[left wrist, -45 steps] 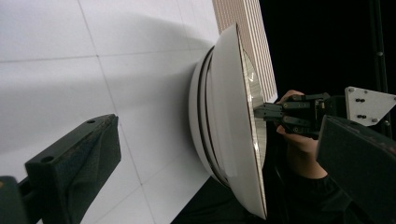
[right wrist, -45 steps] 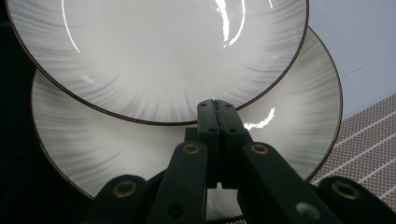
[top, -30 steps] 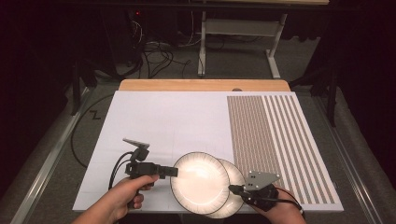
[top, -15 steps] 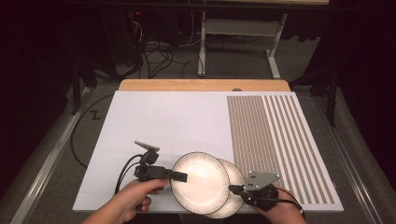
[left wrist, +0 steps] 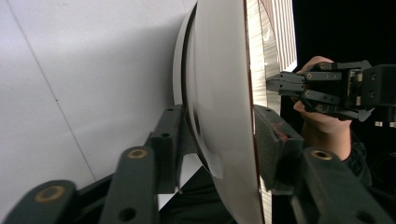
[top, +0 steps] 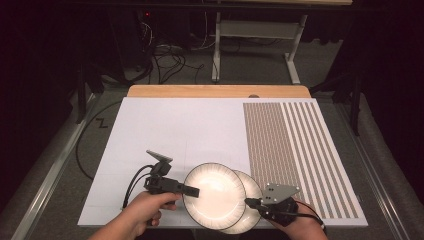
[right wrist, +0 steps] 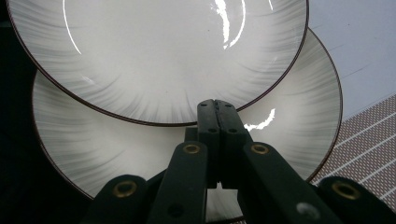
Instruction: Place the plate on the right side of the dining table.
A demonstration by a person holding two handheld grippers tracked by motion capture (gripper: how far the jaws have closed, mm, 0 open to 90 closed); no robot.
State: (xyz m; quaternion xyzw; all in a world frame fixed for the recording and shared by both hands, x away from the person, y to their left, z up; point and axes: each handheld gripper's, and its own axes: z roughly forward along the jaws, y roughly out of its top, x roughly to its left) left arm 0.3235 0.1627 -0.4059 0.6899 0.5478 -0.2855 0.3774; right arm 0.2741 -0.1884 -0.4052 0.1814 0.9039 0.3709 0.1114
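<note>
White table (top: 165, 130) is seen in the high view, with a brown striped mat (top: 295, 150) covering its right part and a wooden edge (top: 215, 91) at the far side. Two plates sit at the near edge, between the hands: upper plate (top: 214, 194) overlaps lower plate (top: 250, 197), which is mostly covered and partly cut off by the frame bottom.

Left gripper (top: 192, 190) is held at the upper plate's left rim. Only in the left gripper view is the plate (left wrist: 219, 107) seen edge-on, with one jaw on each face, pinching the rim. The plate's underside is seen apart from the table there, so it is carried off the surface. The right gripper (left wrist: 273, 84) and the hand behind it are also caught there, farther off.

Right gripper (top: 248, 202) is seen at the lower plate's right rim. In the right gripper view its jaws are pressed together over the lower plate (right wrist: 299, 116), with the upper plate (right wrist: 154, 51) just beyond the tips. Whether a rim is caught between them cannot be told: the jaws hide that spot.

Left hand (top: 145, 212) is shown whole; right hand (top: 297, 227) is cut off at the bottom.

Against the earlier frames, the left gripper and upper plate have shifted slightly right. The right gripper has stayed put.
</note>
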